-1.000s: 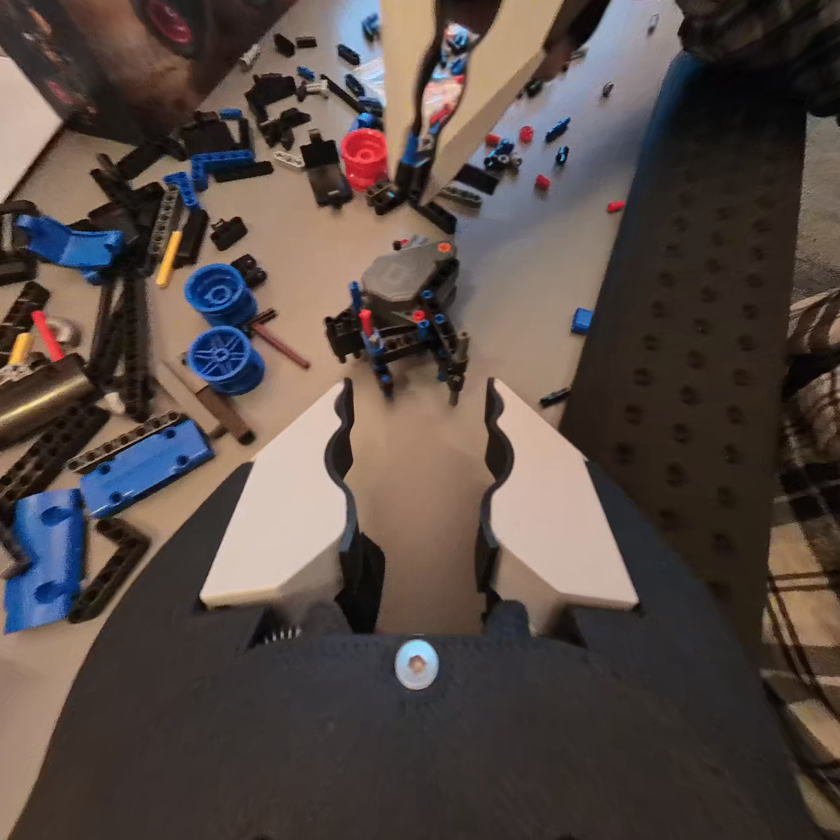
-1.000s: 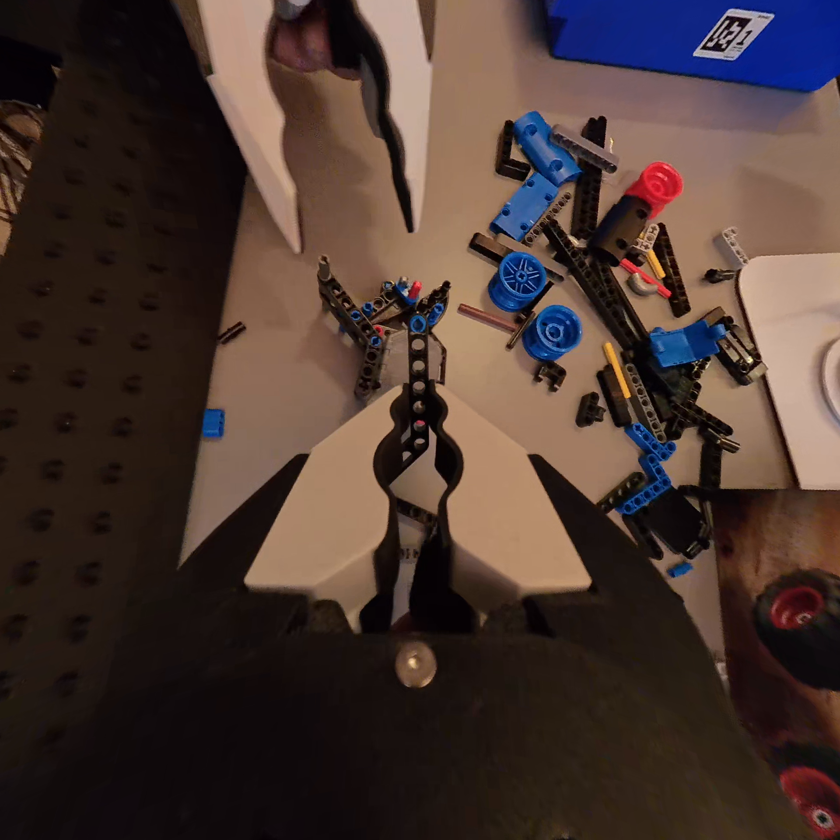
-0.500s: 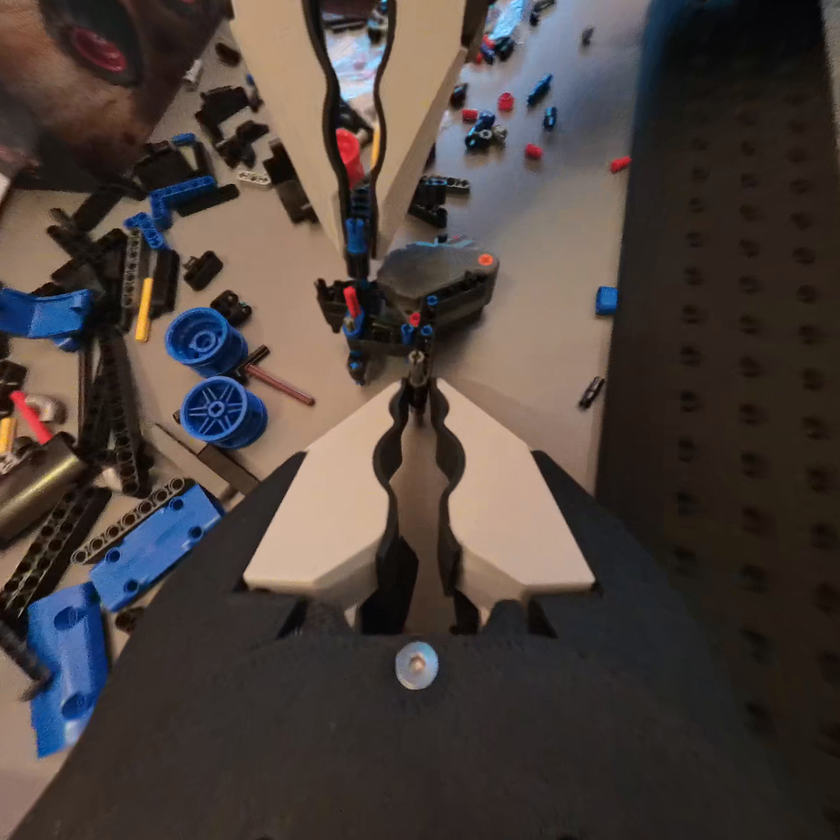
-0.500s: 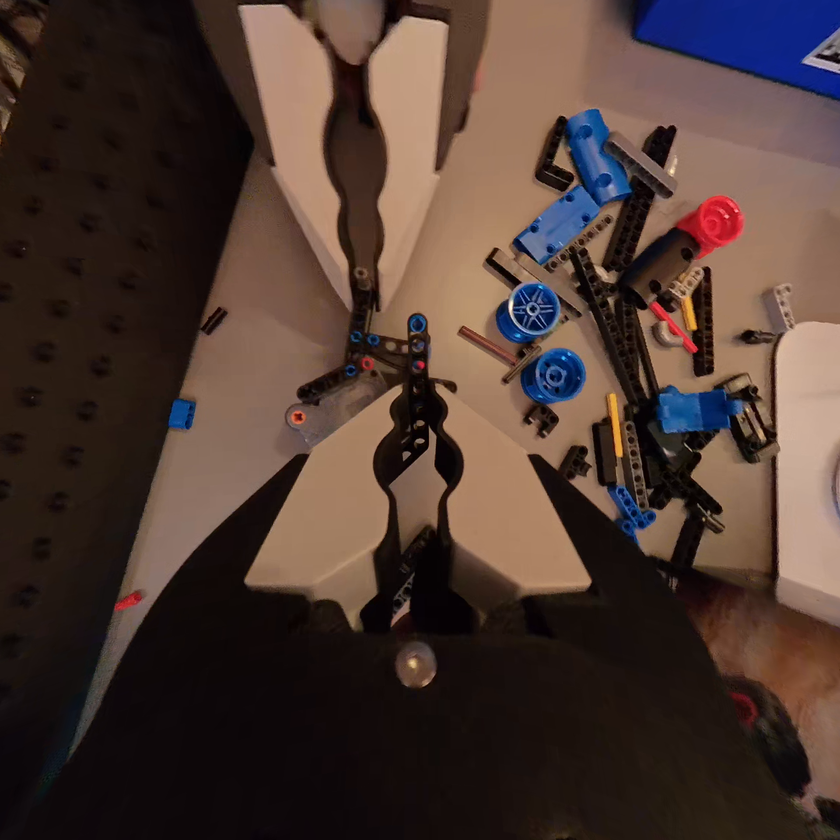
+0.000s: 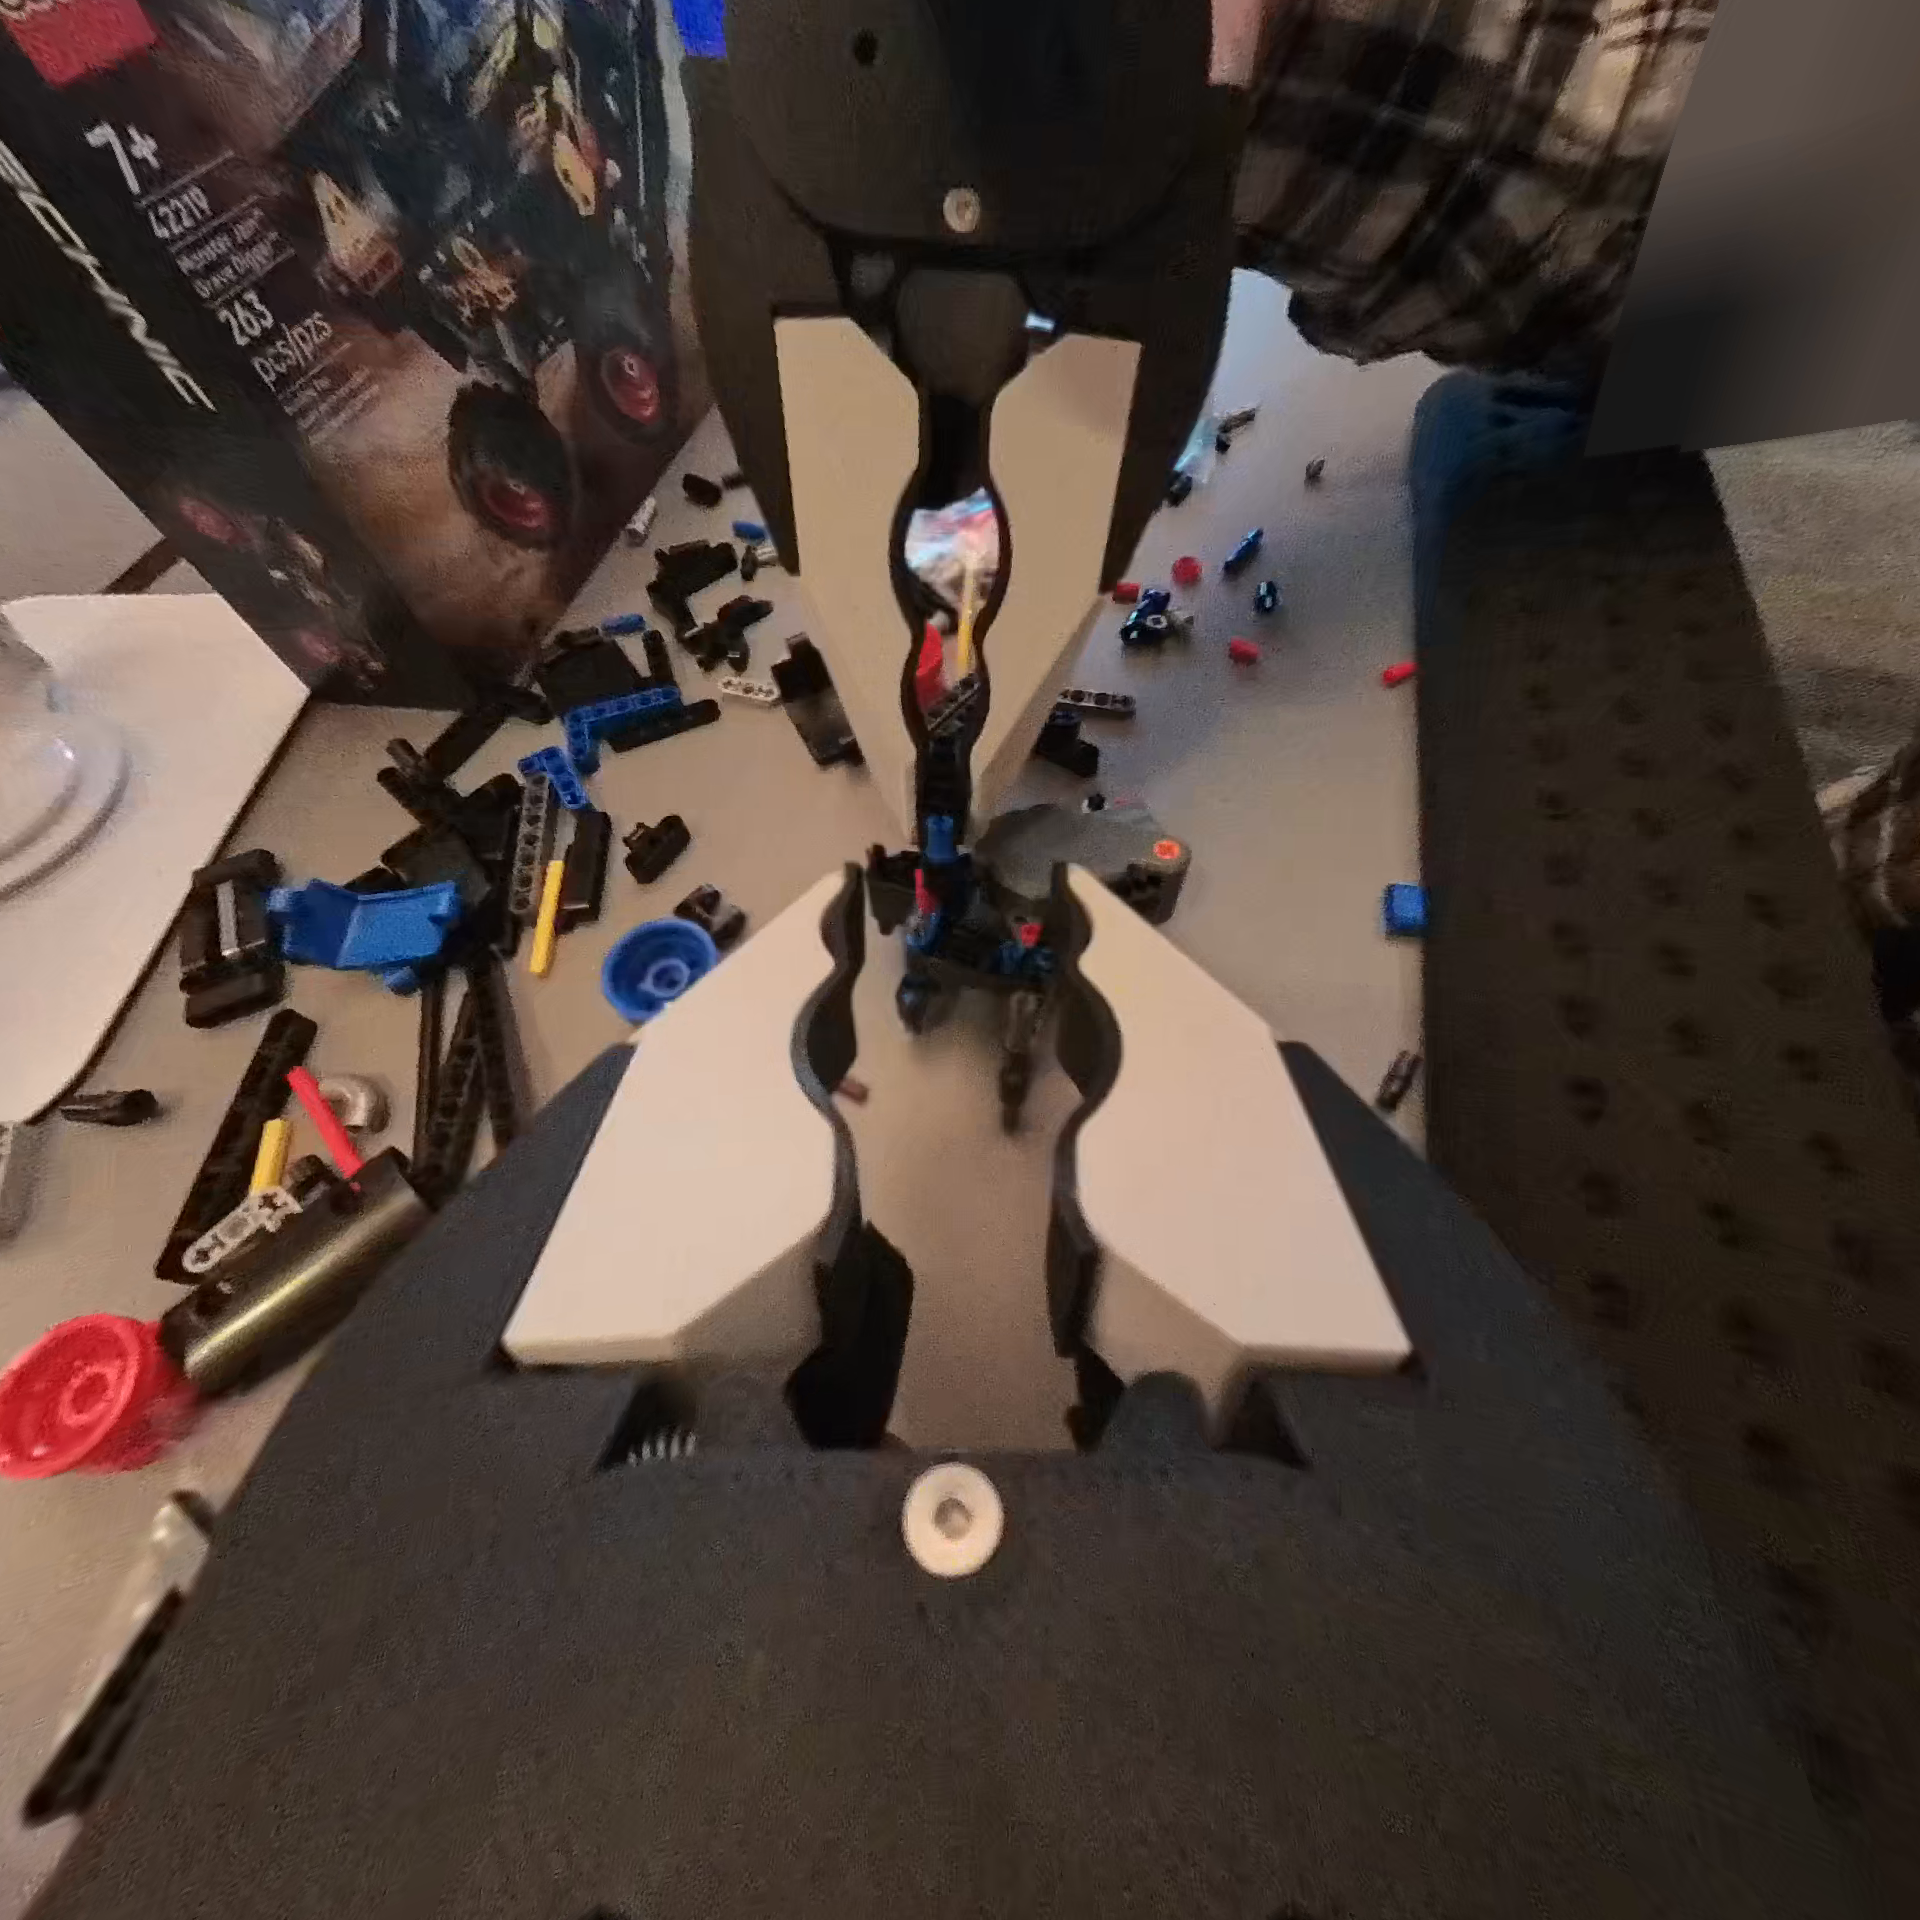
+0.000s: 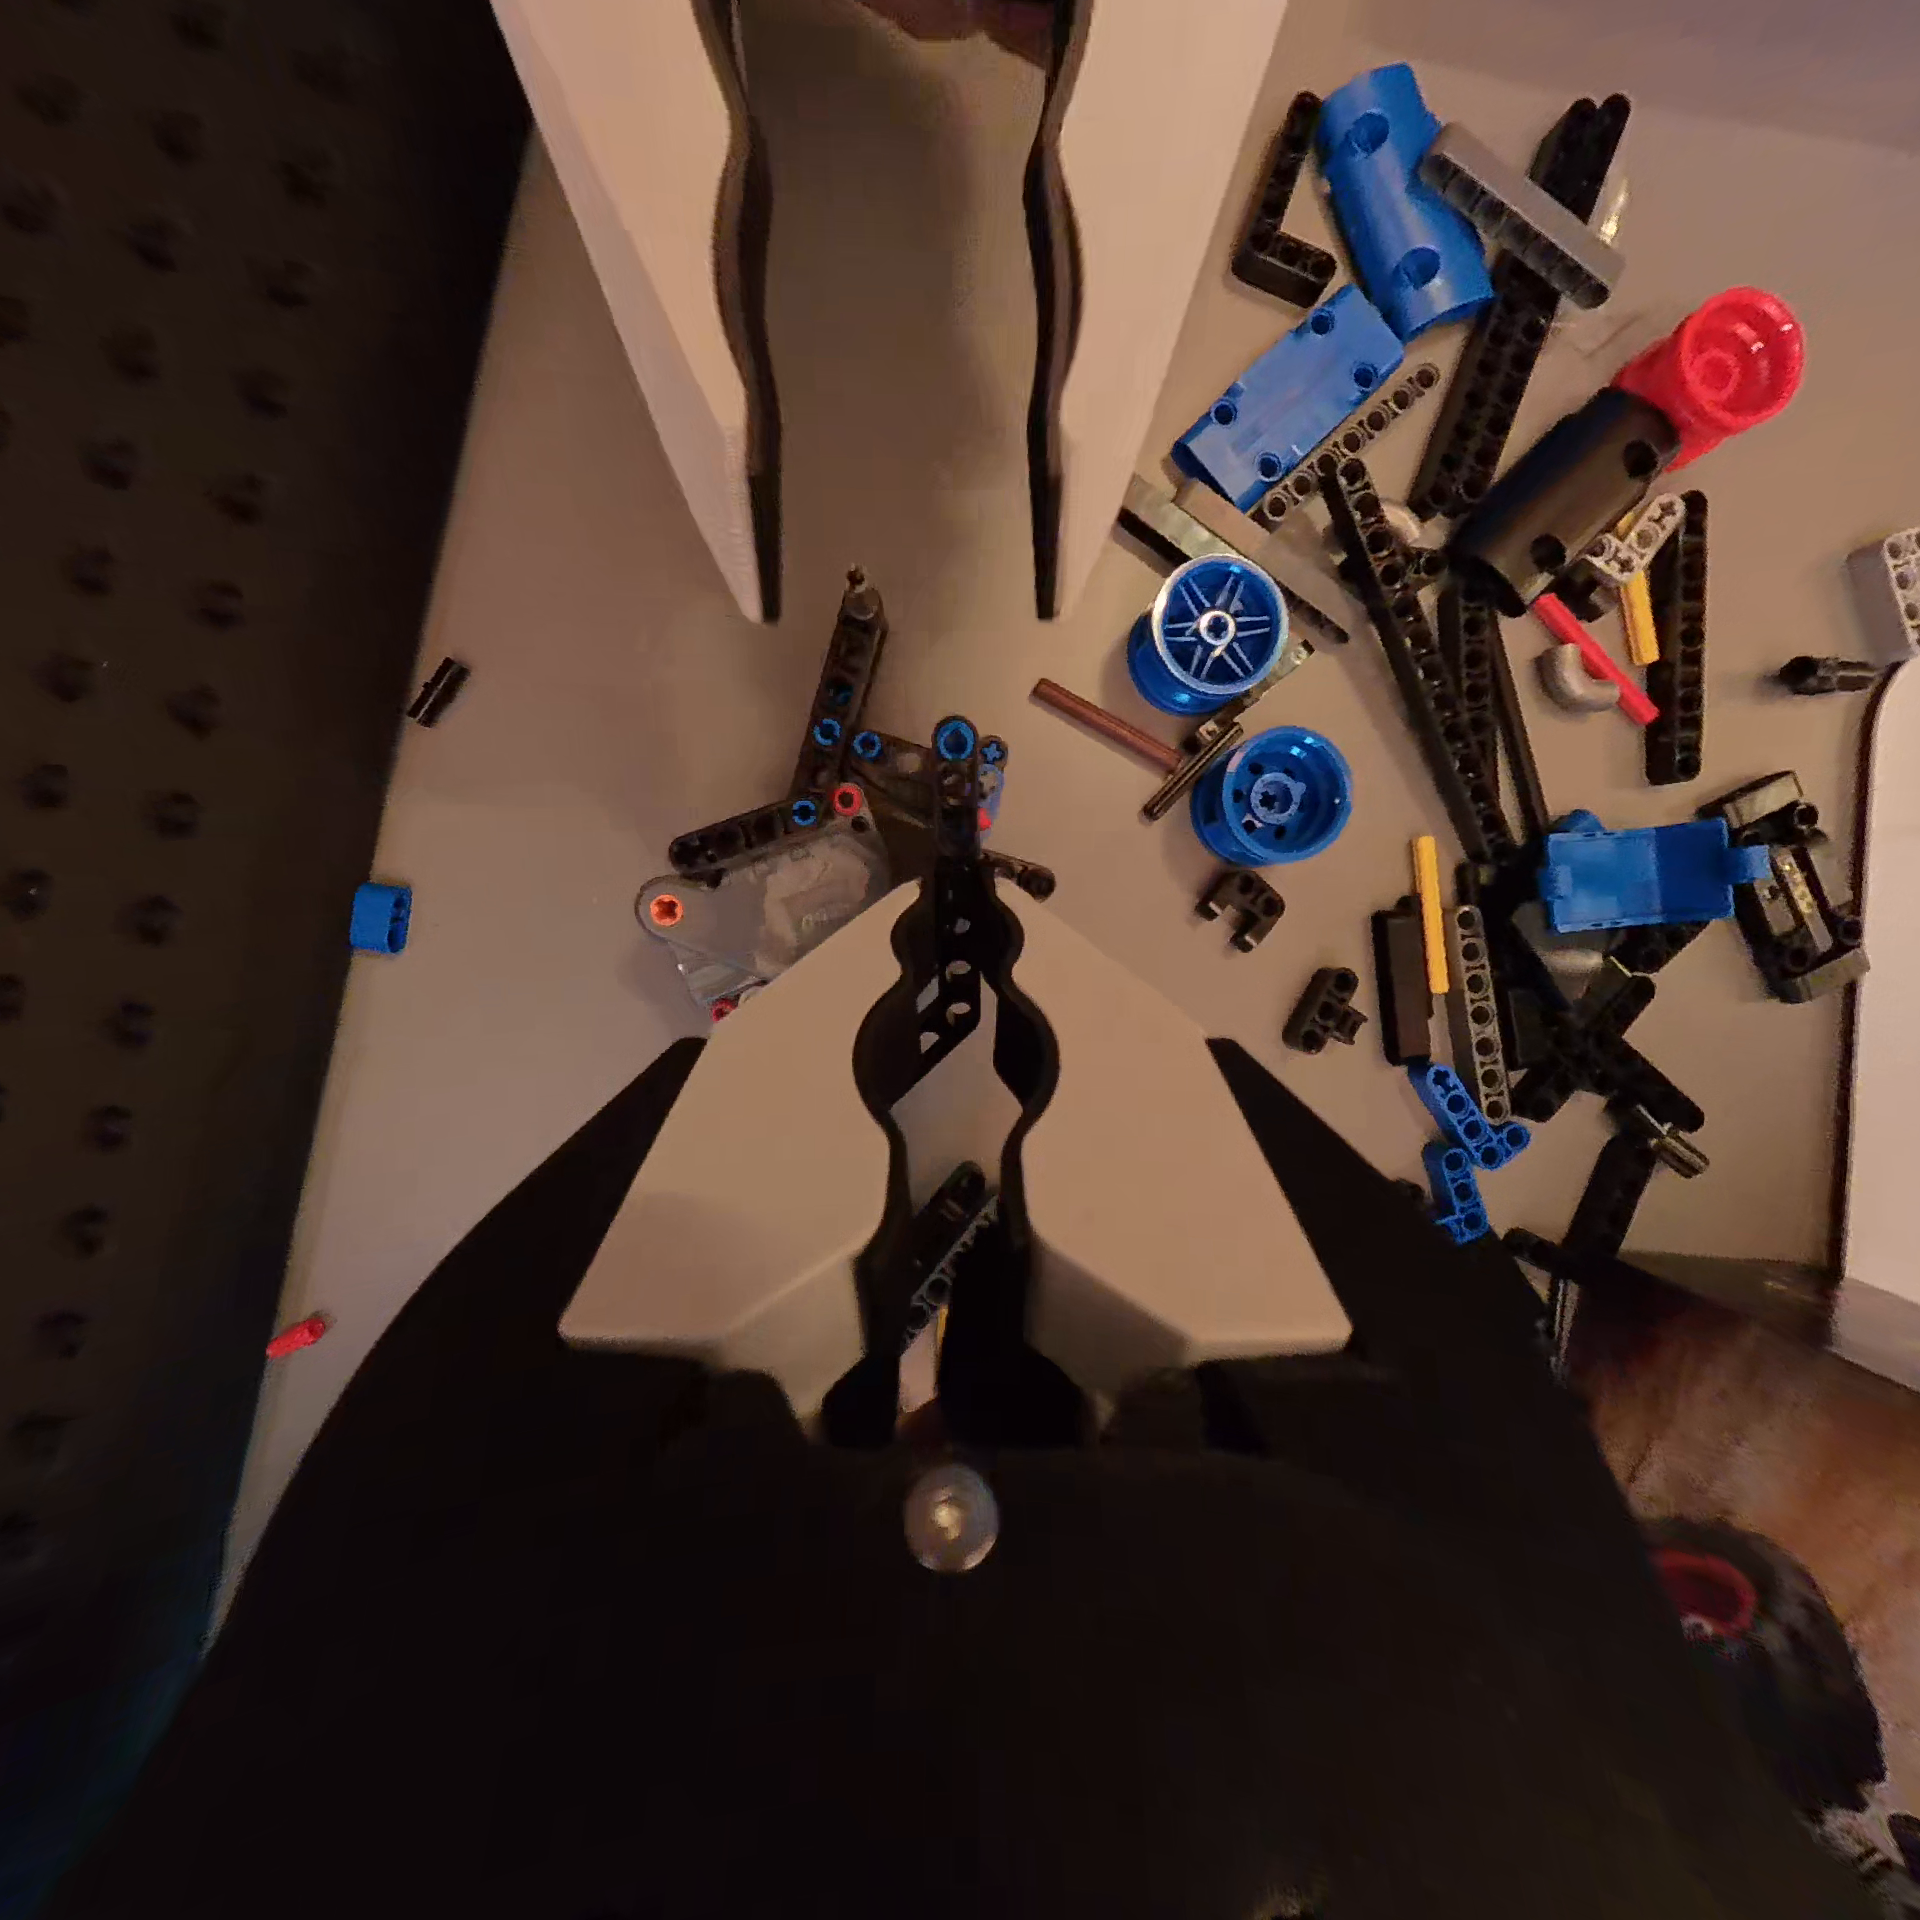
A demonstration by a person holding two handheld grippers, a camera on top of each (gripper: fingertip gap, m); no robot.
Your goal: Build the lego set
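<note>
The right hand-held gripper point(image 6: 956, 914) is clamped on a black beam point(image 6: 954, 831), whose long axis runs straight forward along the fingers, its blue-pinned tip over the partly built assembly point(image 6: 821, 831) on the desk point(image 6: 582, 675). The left hand-held gripper point(image 5: 961, 904), fingers apart and empty, faces it from the opposite side, straddling the assembly's near edge. The beam likely presses down there, the right one nearer.

left gripper point(image 5: 961, 935): jaws spread wide, low over the table | right gripper point(image 6: 961, 894): jaws pinched together, tips pointing toward the left gripper
</note>
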